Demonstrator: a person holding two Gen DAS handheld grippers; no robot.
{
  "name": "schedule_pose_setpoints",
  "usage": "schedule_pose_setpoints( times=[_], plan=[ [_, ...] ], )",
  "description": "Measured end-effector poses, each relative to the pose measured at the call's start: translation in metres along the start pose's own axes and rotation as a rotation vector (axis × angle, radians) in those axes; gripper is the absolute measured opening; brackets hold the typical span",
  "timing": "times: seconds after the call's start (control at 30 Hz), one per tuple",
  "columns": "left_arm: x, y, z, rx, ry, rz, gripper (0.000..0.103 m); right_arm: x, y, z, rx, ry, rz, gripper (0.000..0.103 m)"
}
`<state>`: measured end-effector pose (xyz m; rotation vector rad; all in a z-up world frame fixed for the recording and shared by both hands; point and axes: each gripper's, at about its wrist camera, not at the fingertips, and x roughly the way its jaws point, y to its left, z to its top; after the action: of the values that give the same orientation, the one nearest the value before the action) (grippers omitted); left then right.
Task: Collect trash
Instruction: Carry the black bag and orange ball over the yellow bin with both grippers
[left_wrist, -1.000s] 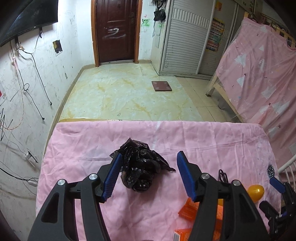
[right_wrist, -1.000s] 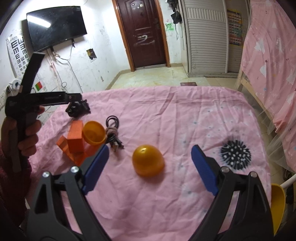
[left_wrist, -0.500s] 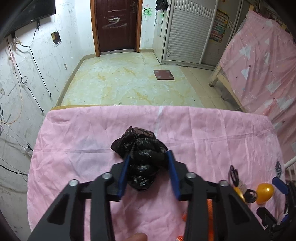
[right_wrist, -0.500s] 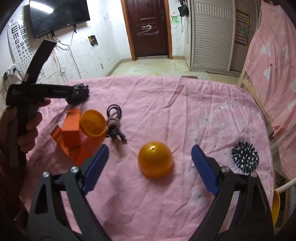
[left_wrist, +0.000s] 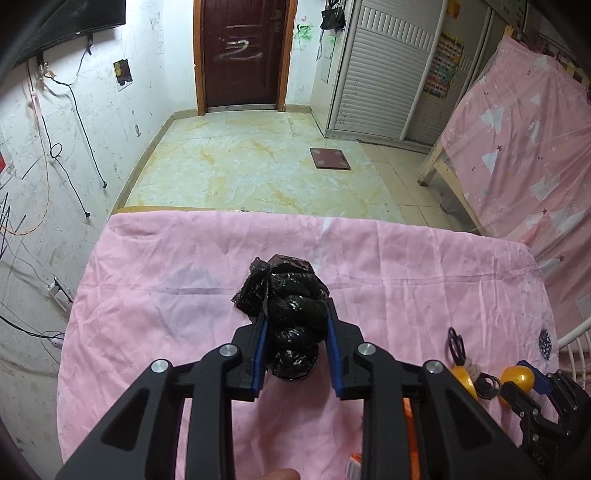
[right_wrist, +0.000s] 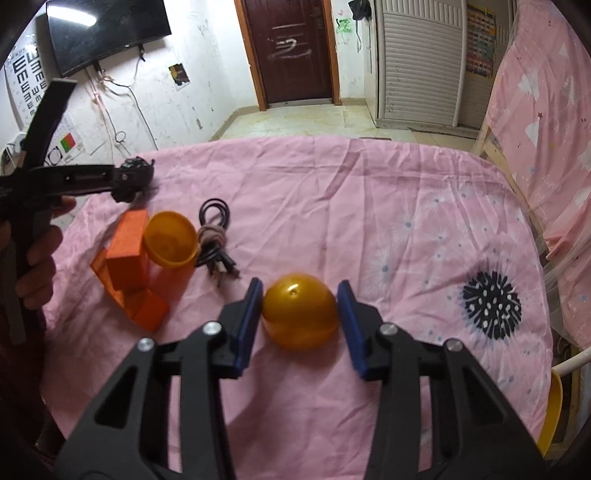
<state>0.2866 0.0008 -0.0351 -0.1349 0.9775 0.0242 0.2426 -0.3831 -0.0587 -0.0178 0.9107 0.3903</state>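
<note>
A crumpled black plastic bag (left_wrist: 291, 317) sits on the pink-covered table (left_wrist: 166, 288). My left gripper (left_wrist: 295, 314) is shut on it; the blue pads press both its sides. It also shows in the right wrist view (right_wrist: 131, 177), held in the left gripper. An orange capsule half, dome up (right_wrist: 300, 316), lies on the cloth. My right gripper (right_wrist: 299, 295) has closed around it, with both blue pads at its sides. The right gripper shows at the right edge of the left wrist view (left_wrist: 532, 384).
An open orange capsule half (right_wrist: 170, 243), orange boxes (right_wrist: 127, 258) and a coiled black cable (right_wrist: 214, 236) lie left of the right gripper. A black spiky print (right_wrist: 491, 306) marks the cloth at right. A pink-draped bed (left_wrist: 524, 122) stands right of the table.
My left gripper closed further on the black bag and lifted it slightly. My right gripper moved forward and closed from wide open onto the orange capsule half.
</note>
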Motion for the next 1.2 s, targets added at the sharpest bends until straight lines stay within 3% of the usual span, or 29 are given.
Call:
schedule_pose_setpoints(
  times=[0.4, 0.63, 1.2],
  plan=[
    [-0.061, -0.022, -0.018, 0.044, -0.113, 0.032, 0.020, -0.033, -0.008, -0.015, 0.042, -0.101, 0.020, 0.040],
    [-0.089, -0.062, -0.031, 0.124, -0.170, 0.016, 0.020, -0.061, -0.027, -0.024, 0.077, -0.160, 0.015, 0.040],
    [-0.105, -0.143, -0.047, 0.249, -0.191, 0.005, 0.020, -0.108, -0.084, -0.051, 0.175, -0.266, 0.006, 0.040]
  ],
)
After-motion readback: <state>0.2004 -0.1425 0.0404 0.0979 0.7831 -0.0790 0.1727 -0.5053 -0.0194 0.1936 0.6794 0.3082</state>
